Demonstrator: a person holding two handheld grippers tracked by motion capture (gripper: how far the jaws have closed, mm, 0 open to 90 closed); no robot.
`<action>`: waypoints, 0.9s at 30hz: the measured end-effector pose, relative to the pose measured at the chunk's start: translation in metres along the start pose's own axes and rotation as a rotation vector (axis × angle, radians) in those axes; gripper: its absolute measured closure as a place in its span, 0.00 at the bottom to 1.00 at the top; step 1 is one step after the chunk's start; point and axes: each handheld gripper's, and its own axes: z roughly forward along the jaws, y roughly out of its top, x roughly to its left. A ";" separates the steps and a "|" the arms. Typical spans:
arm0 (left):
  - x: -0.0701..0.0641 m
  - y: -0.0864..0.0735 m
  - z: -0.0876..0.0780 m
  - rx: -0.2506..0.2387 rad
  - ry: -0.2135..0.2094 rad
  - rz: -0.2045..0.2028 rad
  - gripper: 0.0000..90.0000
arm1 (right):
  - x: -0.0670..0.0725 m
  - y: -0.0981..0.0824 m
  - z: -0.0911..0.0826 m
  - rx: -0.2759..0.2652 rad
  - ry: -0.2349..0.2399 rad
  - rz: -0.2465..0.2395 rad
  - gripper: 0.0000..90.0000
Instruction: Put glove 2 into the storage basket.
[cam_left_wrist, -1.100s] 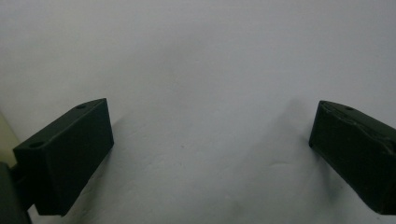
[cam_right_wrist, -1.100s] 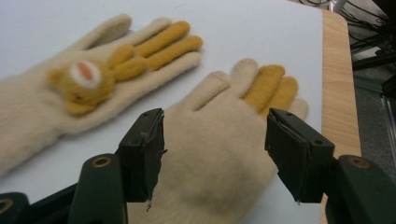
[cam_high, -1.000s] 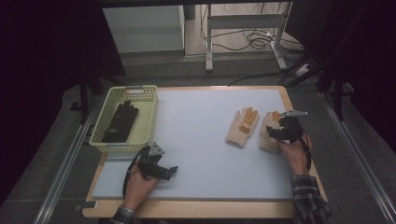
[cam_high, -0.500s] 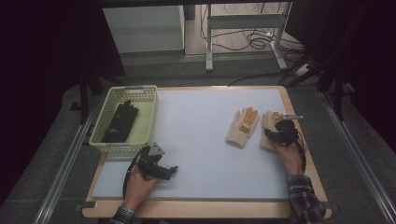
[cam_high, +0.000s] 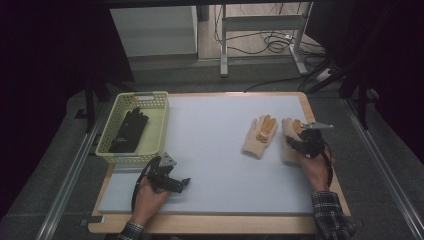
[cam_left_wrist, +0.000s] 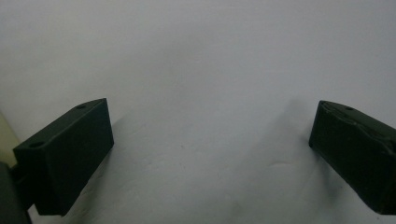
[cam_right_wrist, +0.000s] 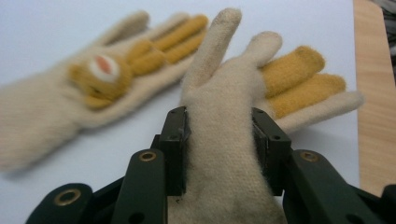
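Observation:
Two cream knit gloves with orange fingers lie at the mat's right. My right gripper (cam_high: 296, 143) (cam_right_wrist: 219, 149) is over the right glove (cam_high: 288, 126) (cam_right_wrist: 224, 126). Its jaws have just been closing and now pinch a bunched ridge of that glove's palm between the pads. The other cream glove (cam_high: 259, 135) (cam_right_wrist: 93, 88) lies flat just to its left. My left gripper (cam_high: 184, 184) (cam_left_wrist: 210, 154) rests near the front left of the mat, jaws wide open with nothing between them.
A pale green basket (cam_high: 159, 120) stands at the left edge with a black glove (cam_high: 129, 130) inside. The light blue mat (cam_high: 215, 150) (cam_left_wrist: 196, 56) covers a wooden table (cam_high: 325, 165). Dark floor, cables and metal stands lie beyond the far edge.
The right gripper has shifted slightly on the right glove and its grip has tightened. The left hand and gripper have stayed where they were.

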 end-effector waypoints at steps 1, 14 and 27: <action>0.000 0.000 0.000 0.000 0.000 -0.003 0.00 | 0.002 0.002 -0.004 -0.009 0.006 -0.001 0.68; 0.000 0.000 0.000 0.000 0.001 0.003 0.00 | 0.065 0.024 -0.042 -0.080 0.143 -0.125 0.68; 0.000 0.000 0.000 -0.002 0.001 0.001 0.00 | 0.163 0.032 -0.021 -0.053 0.333 -0.281 0.67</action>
